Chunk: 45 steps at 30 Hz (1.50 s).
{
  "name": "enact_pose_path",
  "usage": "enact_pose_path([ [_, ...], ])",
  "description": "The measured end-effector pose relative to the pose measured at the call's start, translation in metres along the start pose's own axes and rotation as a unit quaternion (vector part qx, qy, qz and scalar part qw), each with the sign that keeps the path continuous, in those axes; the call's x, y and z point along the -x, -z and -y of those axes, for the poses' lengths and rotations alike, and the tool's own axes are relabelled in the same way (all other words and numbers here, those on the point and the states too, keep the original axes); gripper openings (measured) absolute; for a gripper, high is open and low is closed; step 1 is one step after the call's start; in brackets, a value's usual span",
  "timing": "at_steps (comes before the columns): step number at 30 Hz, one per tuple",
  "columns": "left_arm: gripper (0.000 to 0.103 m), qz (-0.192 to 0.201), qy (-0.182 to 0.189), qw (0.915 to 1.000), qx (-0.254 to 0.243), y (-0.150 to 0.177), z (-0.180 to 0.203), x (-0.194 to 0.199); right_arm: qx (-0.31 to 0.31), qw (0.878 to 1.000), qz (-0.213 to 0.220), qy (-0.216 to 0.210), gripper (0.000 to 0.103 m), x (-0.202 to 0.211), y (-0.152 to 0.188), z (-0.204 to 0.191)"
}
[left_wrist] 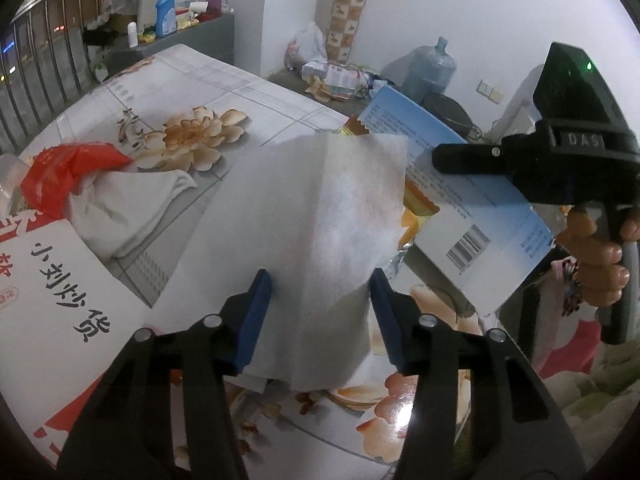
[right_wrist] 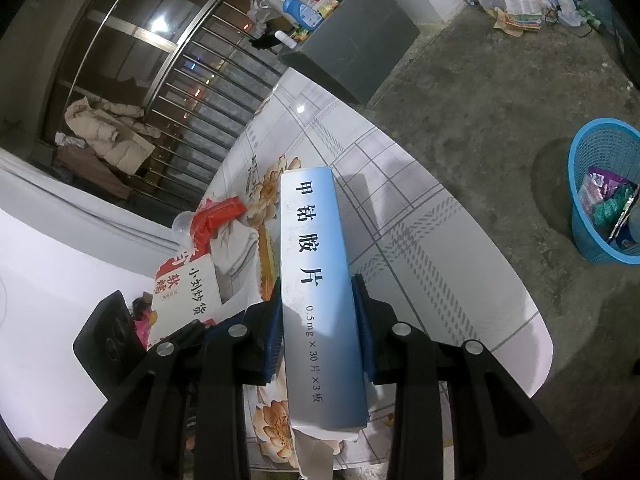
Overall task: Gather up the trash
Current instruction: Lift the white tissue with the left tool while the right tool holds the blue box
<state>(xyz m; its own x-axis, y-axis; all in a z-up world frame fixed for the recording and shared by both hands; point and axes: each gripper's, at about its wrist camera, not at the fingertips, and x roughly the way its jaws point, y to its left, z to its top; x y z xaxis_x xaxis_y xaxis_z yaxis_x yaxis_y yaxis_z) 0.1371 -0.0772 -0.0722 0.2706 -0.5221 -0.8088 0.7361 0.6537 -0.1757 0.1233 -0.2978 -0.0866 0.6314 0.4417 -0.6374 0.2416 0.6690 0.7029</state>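
Note:
A white tissue sheet (left_wrist: pixel 320 208) lies creased over the flowered table (left_wrist: pixel 248 92), between the blue pads of my left gripper (left_wrist: pixel 322 320). Its lower left part runs under the left finger. The jaws stand open and do not squeeze it. My right gripper (right_wrist: pixel 318 320) is shut on a long blue-and-white medicine box (right_wrist: pixel 308 240), held above the table. The left wrist view shows that box (left_wrist: pixel 472 204) at the right, with the right gripper (left_wrist: pixel 440 160) and a person's hand (left_wrist: pixel 600 264) on its handle. A blue mesh basket (right_wrist: pixel 604 192) with wrappers inside stands on the floor.
On the table's left side lie a red plastic bag (left_wrist: pixel 68 172), a white cloth (left_wrist: pixel 132 208) and a white carton with red and black characters (left_wrist: pixel 52 300). An orange snack wrapper (left_wrist: pixel 416 204) peeks out under the tissue. A grey cabinet (right_wrist: pixel 352 48) and a water jug (left_wrist: pixel 432 68) stand farther off.

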Motion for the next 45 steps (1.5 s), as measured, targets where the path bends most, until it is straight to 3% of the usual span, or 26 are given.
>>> enact_pose_path([
  [5,0.047,0.005,0.046,0.9983,0.035,-0.001,-0.01,0.003,-0.001,1.0,0.001,-0.001,0.032,0.001,0.0,0.0],
  [15,0.029,0.001,0.097,0.9905,0.097,-0.001,-0.027,0.0,-0.005,1.0,0.002,-0.004,0.032,-0.001,-0.001,0.001],
  [29,0.002,0.012,0.112,0.9852,0.129,-0.005,-0.036,0.003,-0.006,1.0,0.002,-0.005,0.032,-0.001,-0.001,0.002],
  [45,0.0,0.082,0.089,0.986,0.115,-0.022,-0.028,0.047,-0.008,1.0,0.011,0.0,0.032,0.004,0.0,0.004],
])
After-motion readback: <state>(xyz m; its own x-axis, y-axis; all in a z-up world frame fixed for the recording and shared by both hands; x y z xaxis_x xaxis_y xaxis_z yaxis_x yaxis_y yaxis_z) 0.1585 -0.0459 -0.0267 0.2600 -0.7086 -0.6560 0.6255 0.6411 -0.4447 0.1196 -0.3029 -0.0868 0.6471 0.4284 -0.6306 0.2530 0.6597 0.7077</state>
